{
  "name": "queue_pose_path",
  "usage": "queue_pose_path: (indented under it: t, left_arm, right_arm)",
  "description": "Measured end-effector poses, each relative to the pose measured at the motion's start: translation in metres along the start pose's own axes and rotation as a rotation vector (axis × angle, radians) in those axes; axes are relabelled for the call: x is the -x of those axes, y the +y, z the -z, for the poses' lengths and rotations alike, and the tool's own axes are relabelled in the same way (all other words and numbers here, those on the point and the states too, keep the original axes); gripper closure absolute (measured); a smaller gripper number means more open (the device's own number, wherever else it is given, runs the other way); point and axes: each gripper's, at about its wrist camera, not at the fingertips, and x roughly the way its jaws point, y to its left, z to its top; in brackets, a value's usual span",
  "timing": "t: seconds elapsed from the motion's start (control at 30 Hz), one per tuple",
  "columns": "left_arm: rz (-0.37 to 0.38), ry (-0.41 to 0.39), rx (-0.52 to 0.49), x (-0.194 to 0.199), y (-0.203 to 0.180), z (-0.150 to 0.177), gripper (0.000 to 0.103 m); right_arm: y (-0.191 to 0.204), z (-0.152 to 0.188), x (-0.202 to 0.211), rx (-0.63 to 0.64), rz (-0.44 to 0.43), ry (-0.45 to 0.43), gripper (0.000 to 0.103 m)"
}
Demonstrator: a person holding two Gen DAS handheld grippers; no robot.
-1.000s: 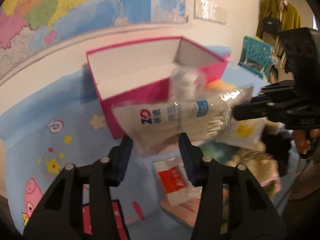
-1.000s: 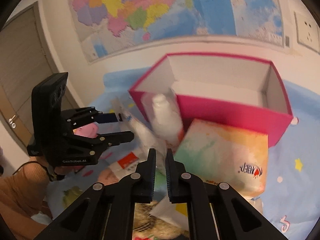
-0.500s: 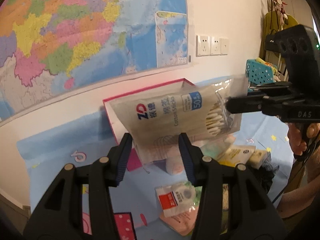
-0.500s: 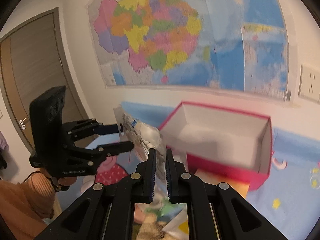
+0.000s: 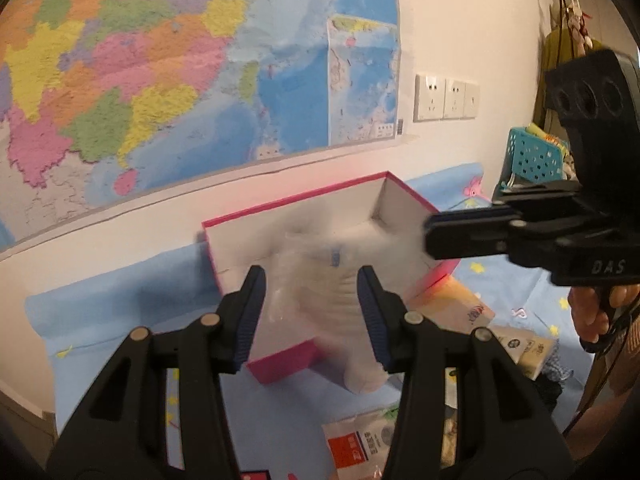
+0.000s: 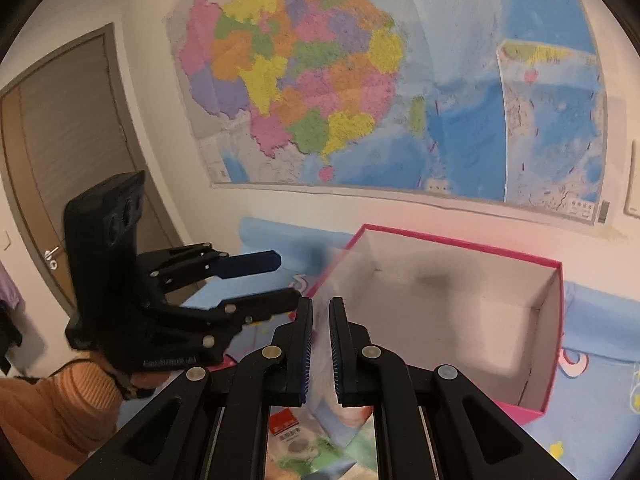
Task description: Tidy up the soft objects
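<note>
Spanning both grippers, cotton-swab bag (image 5: 320, 292): clear, crinkly plastic, blurred; hangs above the open pink box (image 5: 404, 194), judged ready for dropping in. Left gripper (image 5: 312, 304) jaws part-spread, gripping the bag's width; right gripper (image 6: 320, 320) jaws pressed nearly together, pinching its thin edge. Other packets litter the blue table (image 5: 120, 288).

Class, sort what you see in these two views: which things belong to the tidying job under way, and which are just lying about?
Belongs to the job:
- blurred clear packet
- pink box, open
- left gripper
- right gripper

Just lying about:
- wall map
- wall sockets
- teal basket
- door
</note>
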Motion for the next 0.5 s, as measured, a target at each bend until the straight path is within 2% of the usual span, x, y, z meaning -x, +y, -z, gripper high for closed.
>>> queue_pose_path:
  t: [0.07, 0.2, 0.4, 0.5]
  left_arm:
    - [-0.023, 0.02, -0.008, -0.013, -0.002, 0.0, 0.053]
    - [-0.041, 0.047, 0.031, -0.031, 0.007, 0.004, 0.053]
    - [-0.061, 0.064, 0.08, -0.032, 0.026, 0.016, 0.053]
    - [-0.05, 0.071, 0.104, -0.027, 0.029, 0.02, 0.045]
  right_arm:
    - [-0.01, -0.001, -0.012, -0.024, -0.01, 0.017, 0.096]
    - [-0.042, 0.003, -0.041, -0.092, 0.026, 0.087, 0.096]
    - [-0.069, 0.017, -0.046, -0.169, 0.056, 0.135, 0.093]
    - [-0.072, 0.022, -0.04, -0.183, 0.063, 0.134, 0.089]
